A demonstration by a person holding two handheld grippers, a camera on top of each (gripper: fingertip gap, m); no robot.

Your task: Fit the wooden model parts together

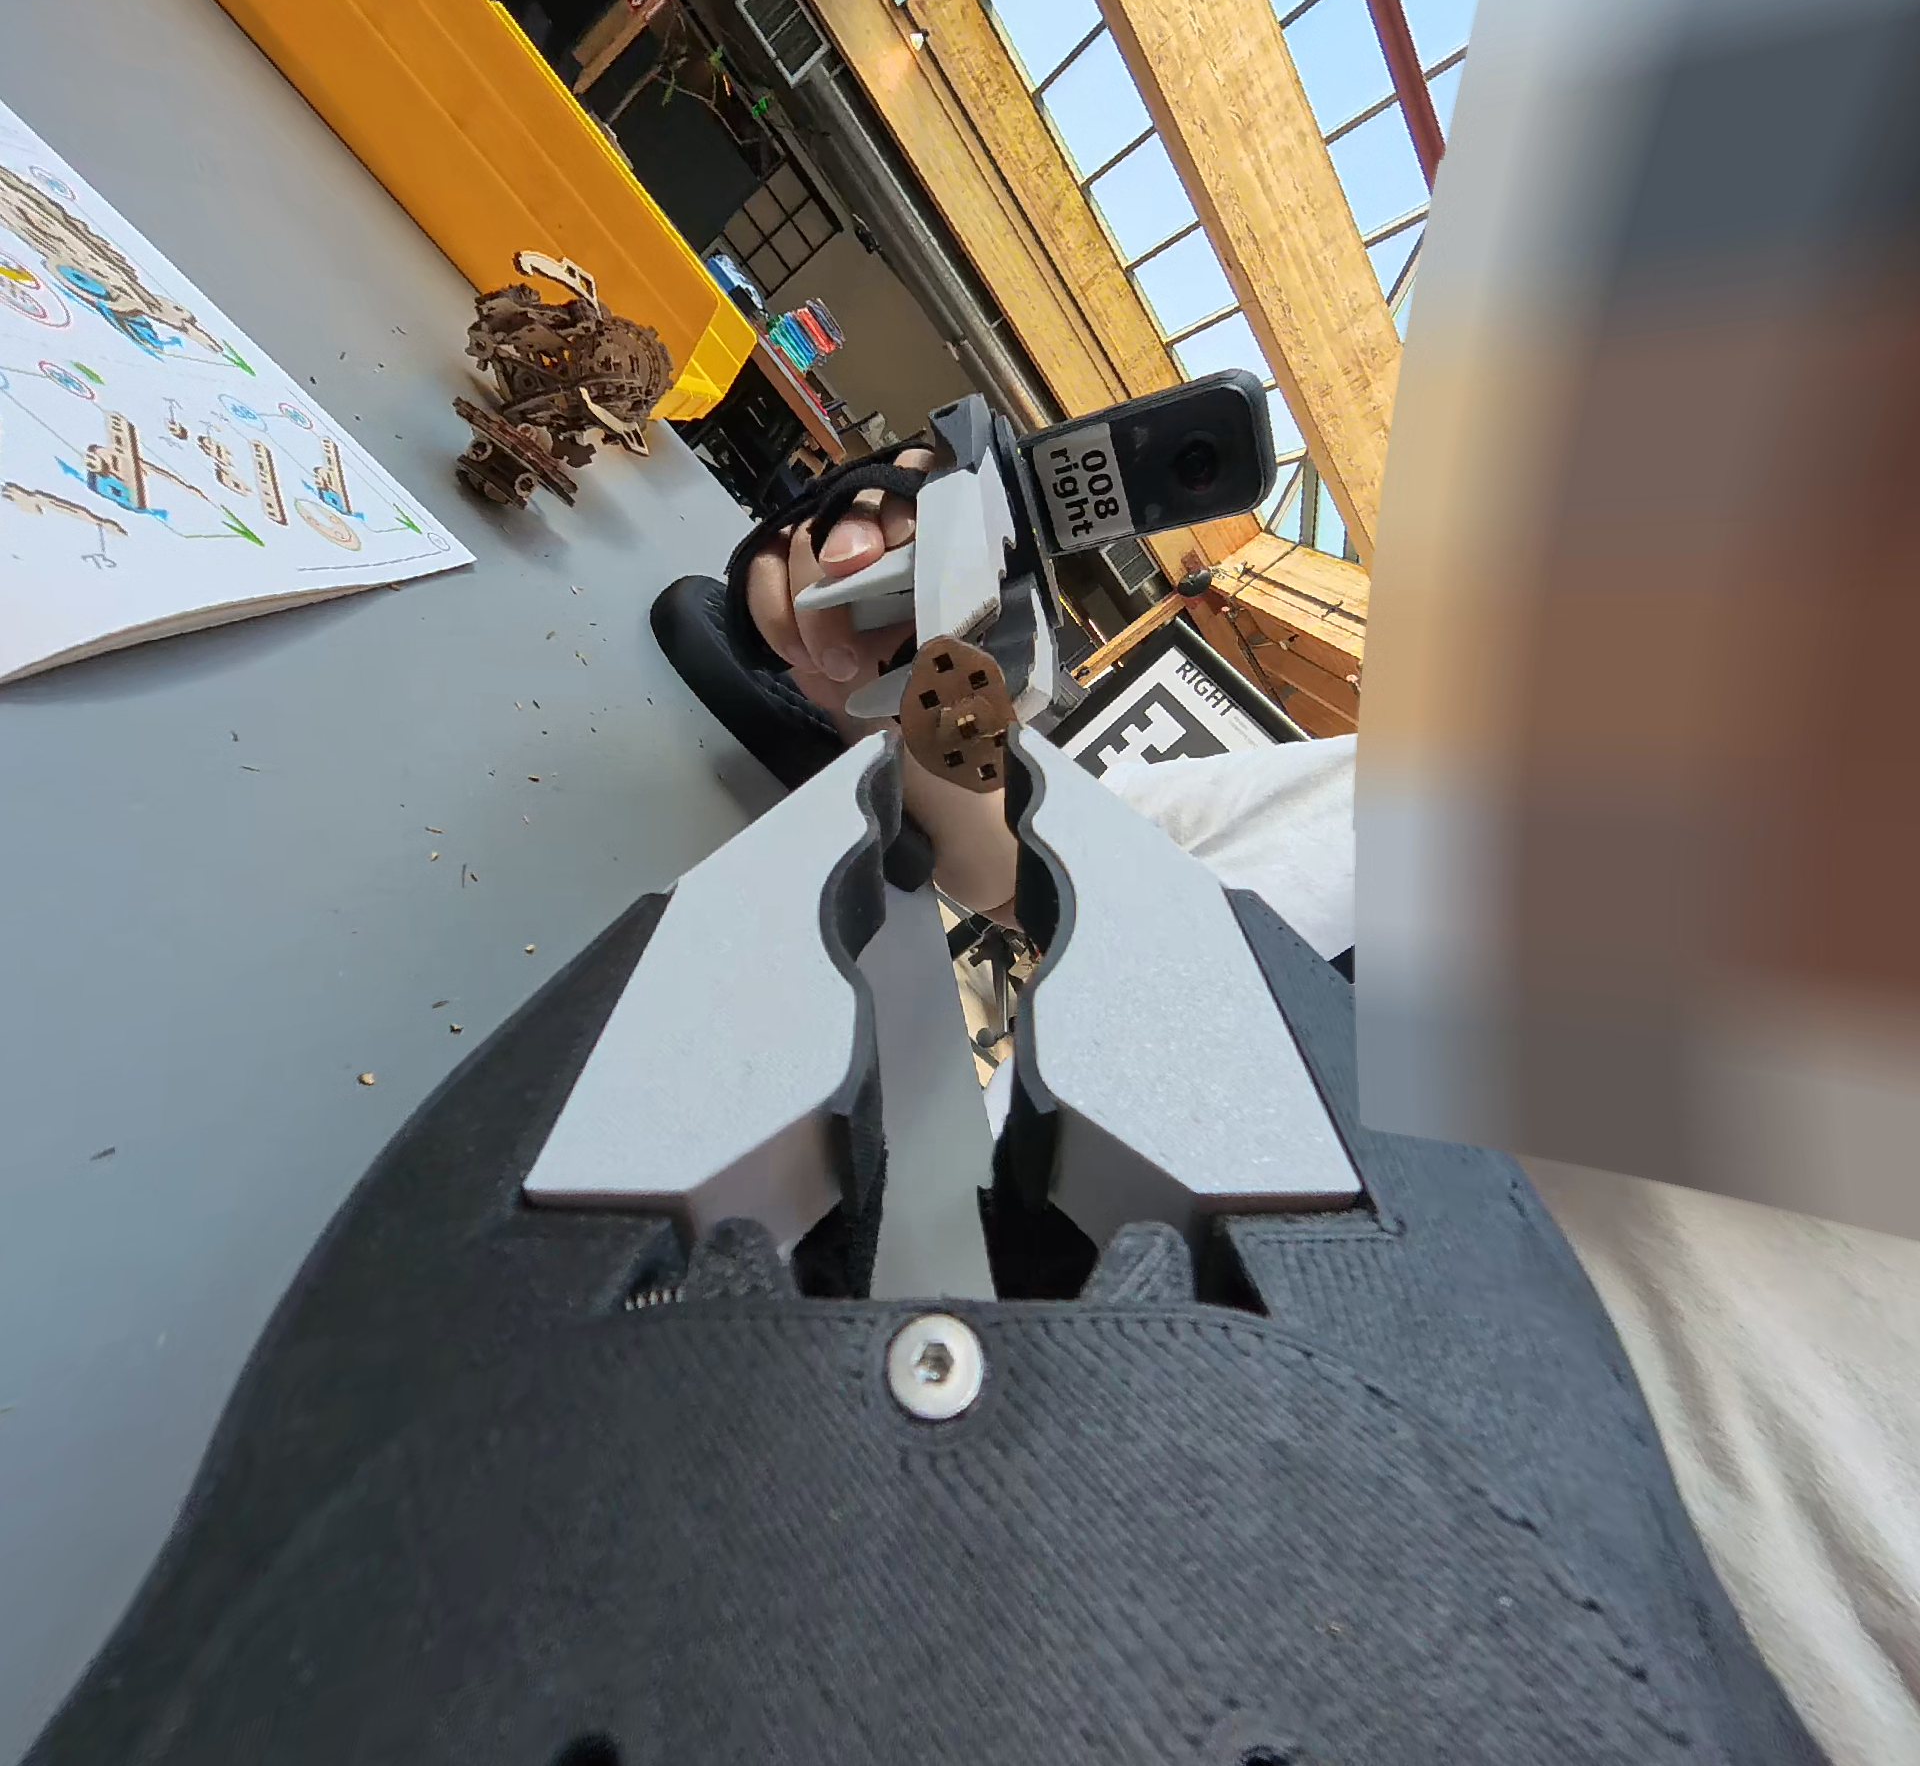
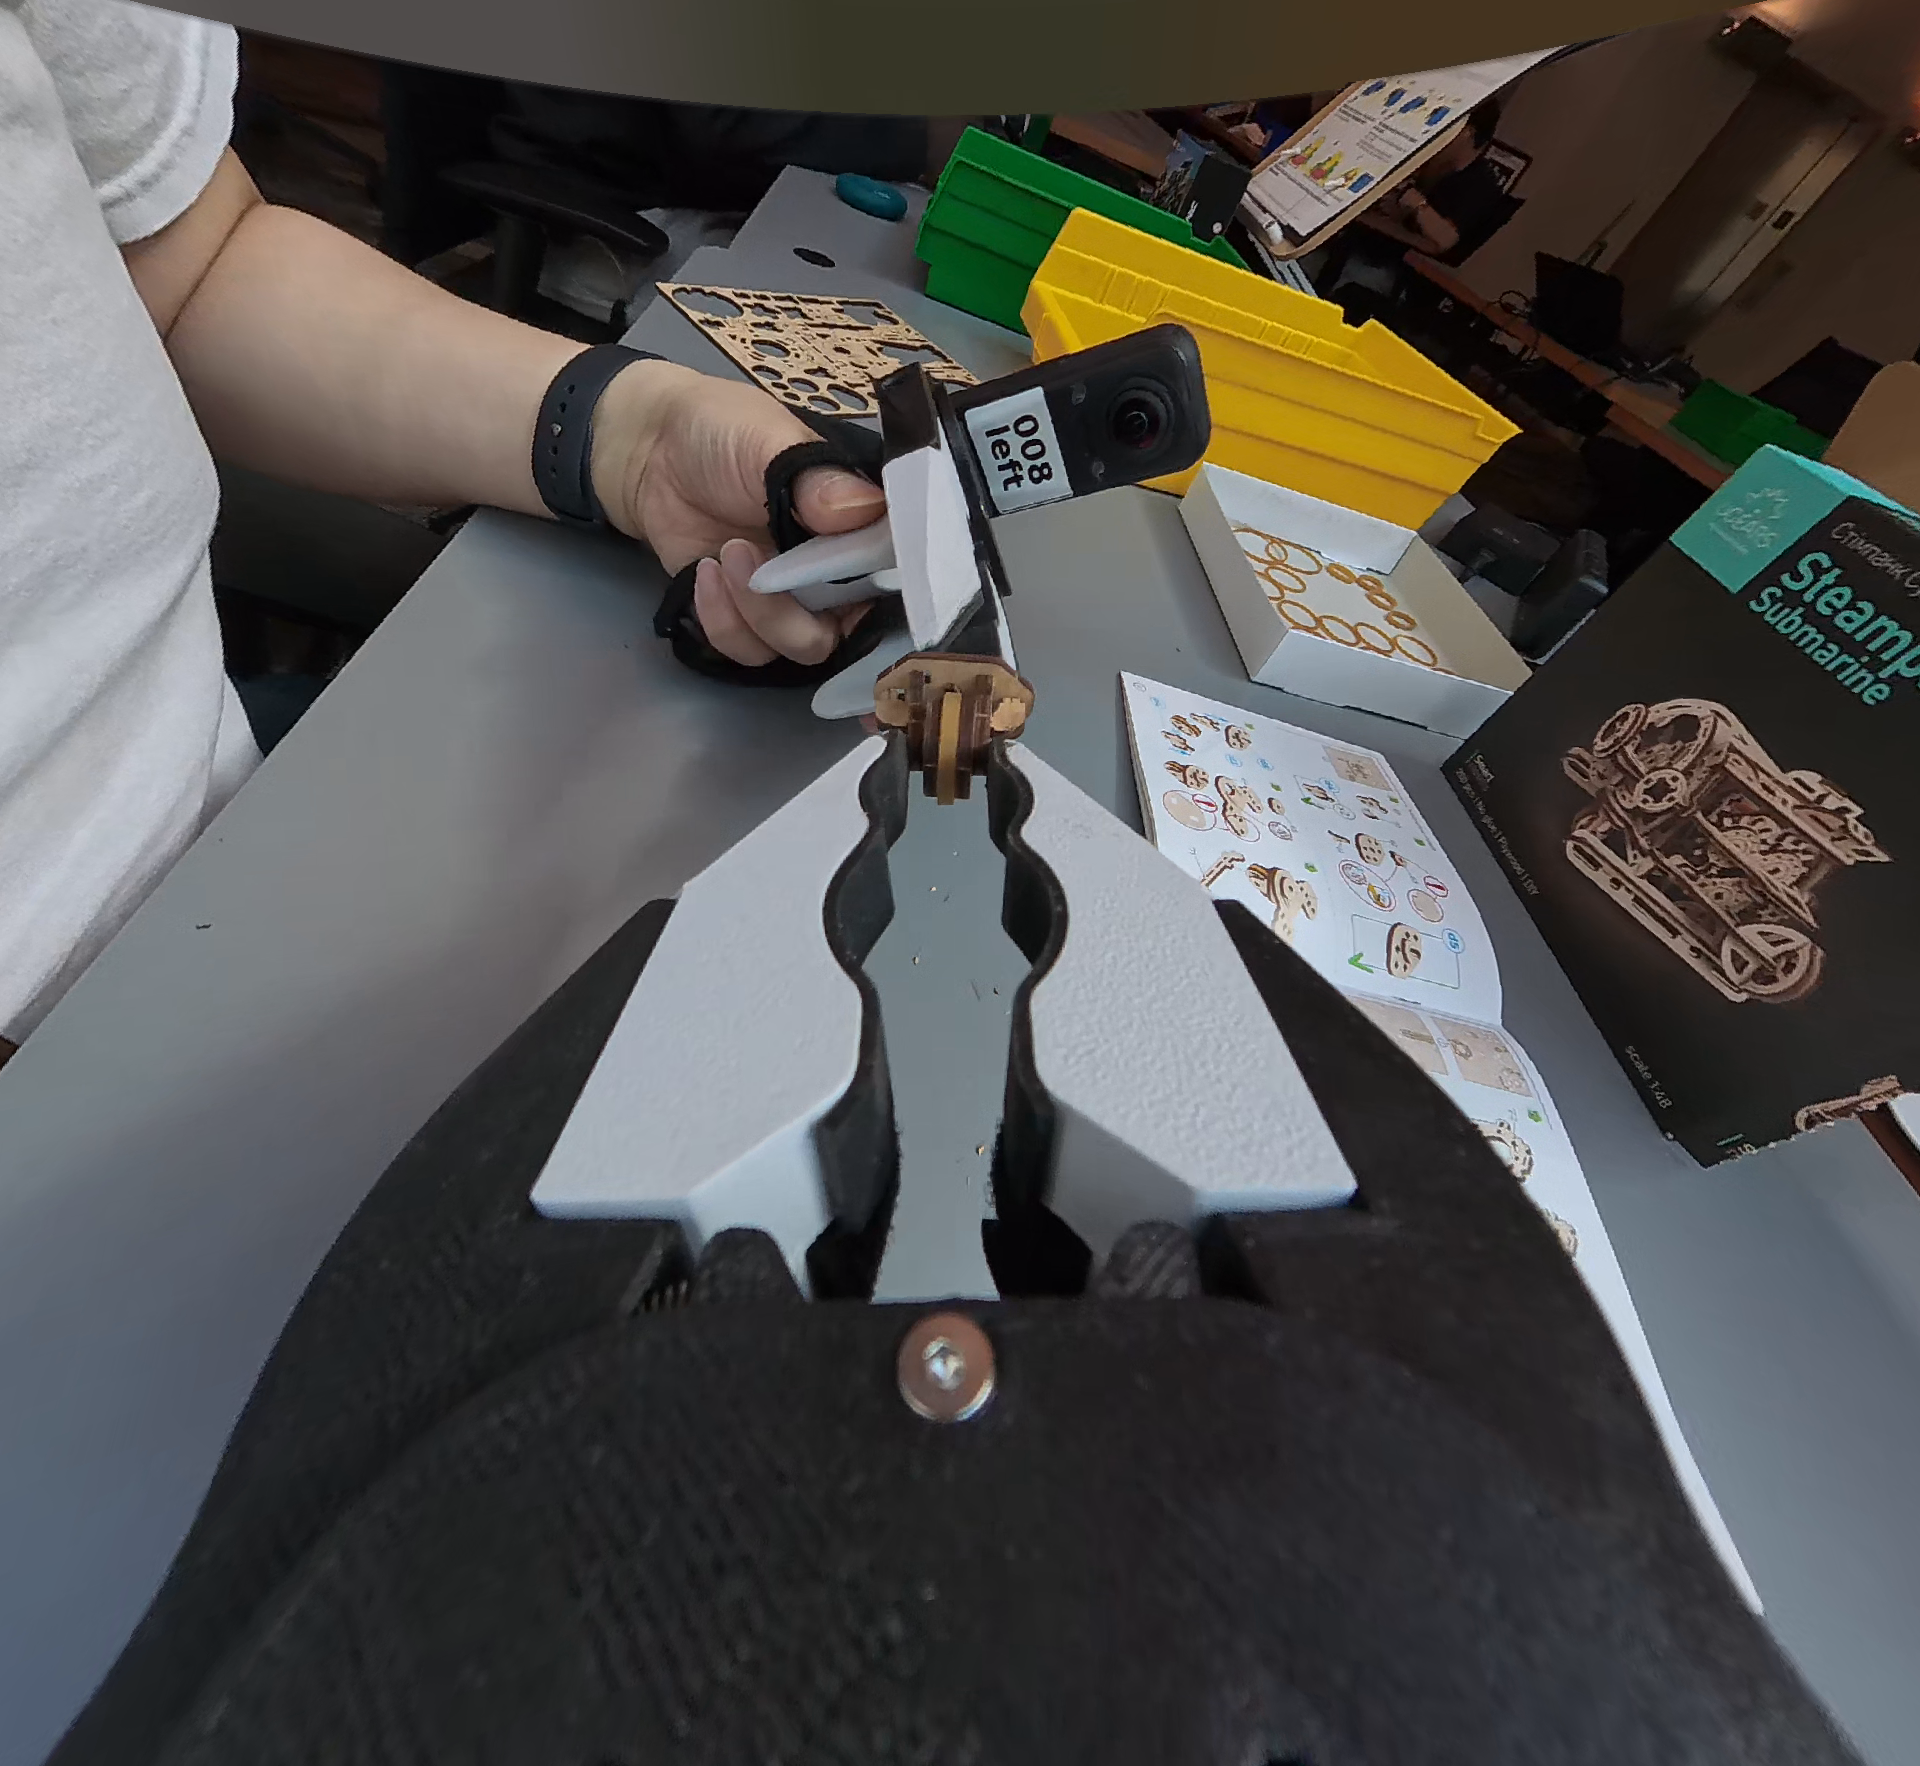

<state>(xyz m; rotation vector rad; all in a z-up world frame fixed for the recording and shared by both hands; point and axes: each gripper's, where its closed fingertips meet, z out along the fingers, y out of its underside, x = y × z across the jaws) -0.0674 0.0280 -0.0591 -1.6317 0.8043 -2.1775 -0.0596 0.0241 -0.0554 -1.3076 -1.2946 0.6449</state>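
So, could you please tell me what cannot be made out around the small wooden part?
Left wrist view: whether the left gripper clamps the wooden part; its tips overlap the part's edges.
Right wrist view: that gripper's far tips, hidden behind the part.
Left wrist view: booklet, cut by the left edge.

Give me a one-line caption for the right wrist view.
Right gripper and left gripper pinch a small wooden subassembly above the grey table.

Skylight [image 1: 1195, 158] overhead, timber beams [image 1: 1236, 189], grey table [image 2: 520, 833].
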